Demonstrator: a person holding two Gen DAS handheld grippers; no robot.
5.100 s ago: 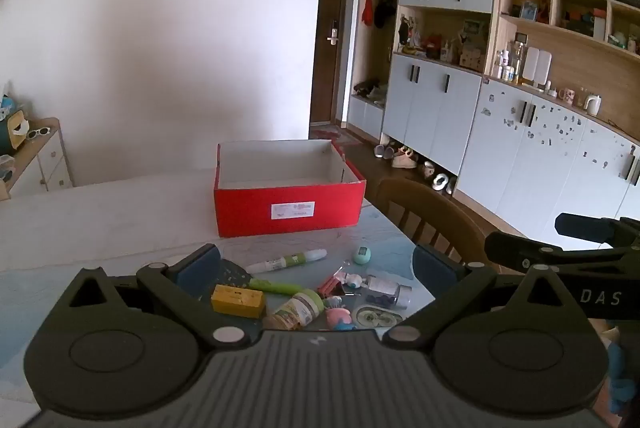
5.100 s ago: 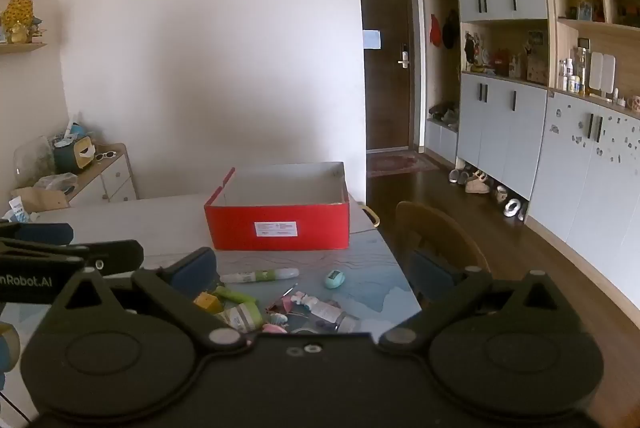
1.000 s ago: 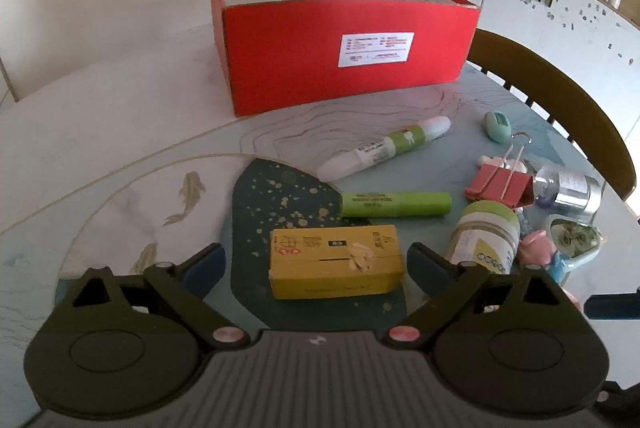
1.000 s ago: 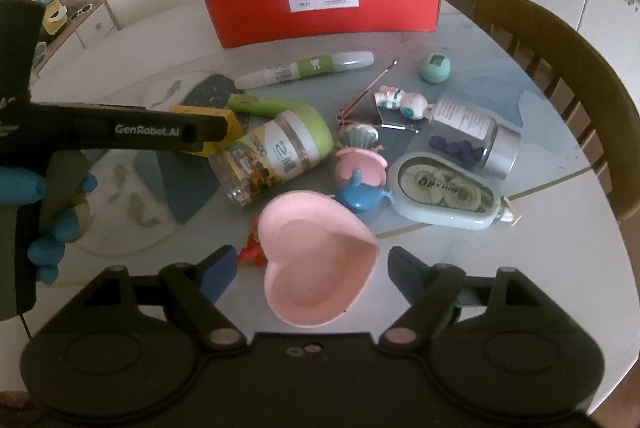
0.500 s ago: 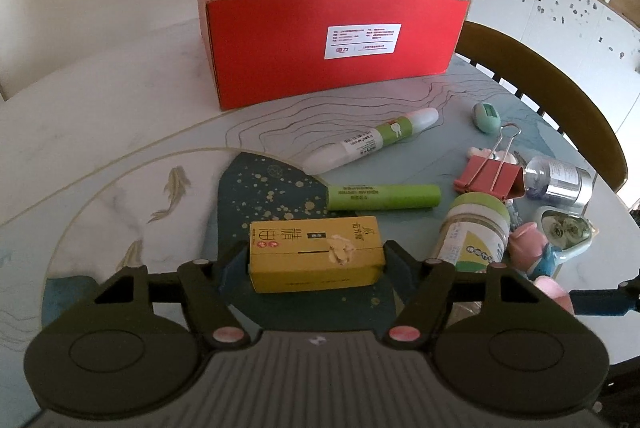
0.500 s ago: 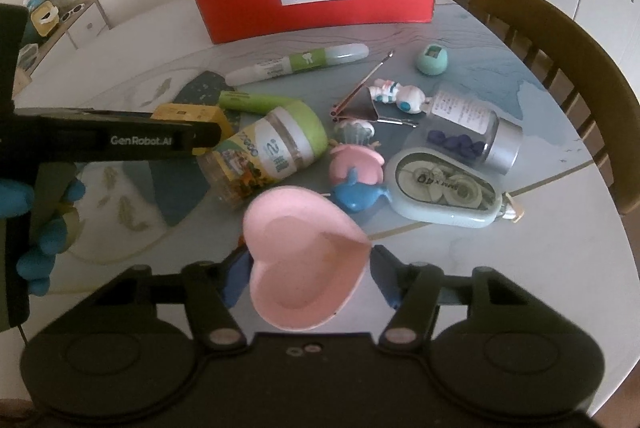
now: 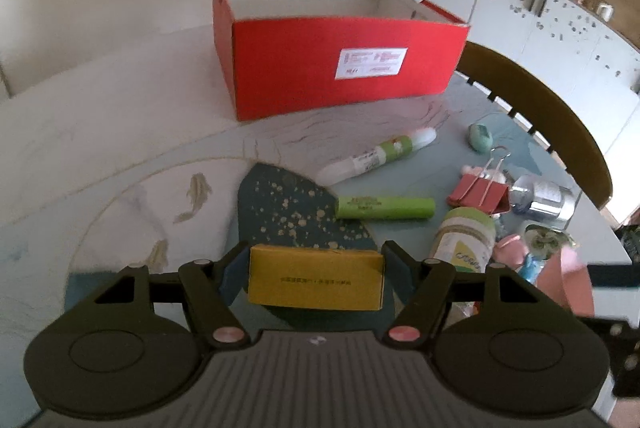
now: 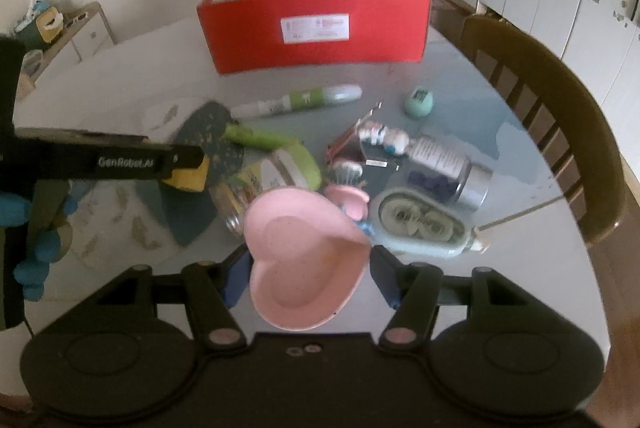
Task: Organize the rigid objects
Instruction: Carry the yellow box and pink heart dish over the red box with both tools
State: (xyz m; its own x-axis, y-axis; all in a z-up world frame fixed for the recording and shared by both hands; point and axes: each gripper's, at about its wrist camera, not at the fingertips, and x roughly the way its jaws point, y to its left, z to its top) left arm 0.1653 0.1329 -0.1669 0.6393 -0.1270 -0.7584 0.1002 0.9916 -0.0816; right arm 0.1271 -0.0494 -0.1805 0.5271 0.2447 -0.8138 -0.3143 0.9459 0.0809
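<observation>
A yellow box point(image 7: 316, 278) sits crosswise between the pads of my left gripper point(image 7: 315, 268), which is shut on it just above the dark blue patch of the table. My right gripper point(image 8: 311, 276) is shut on a pink heart-shaped dish point(image 8: 304, 260), held tilted above the clutter. The open red box point(image 7: 340, 84) stands at the far side of the table, also seen as the red box point(image 8: 316, 32) in the right wrist view. There the left gripper's finger point(image 8: 100, 160) and the yellow box point(image 8: 188, 178) show at the left, with a blue-gloved hand point(image 8: 36, 244) below.
Loose items lie between me and the red box: a white-and-green tube point(image 7: 376, 156), a green tube point(image 7: 386, 208), a green-lidded jar point(image 7: 464, 240), a red binder clip point(image 7: 480, 194), a teal egg point(image 7: 480, 137), a bottle point(image 8: 448, 168), a tape dispenser point(image 8: 420, 224). A wooden chair point(image 8: 560, 108) stands at the right edge.
Both grippers have closed, the left on the yellow box and the right on the pink dish. The dish has risen off the table, and the yellow box now shows its side face.
</observation>
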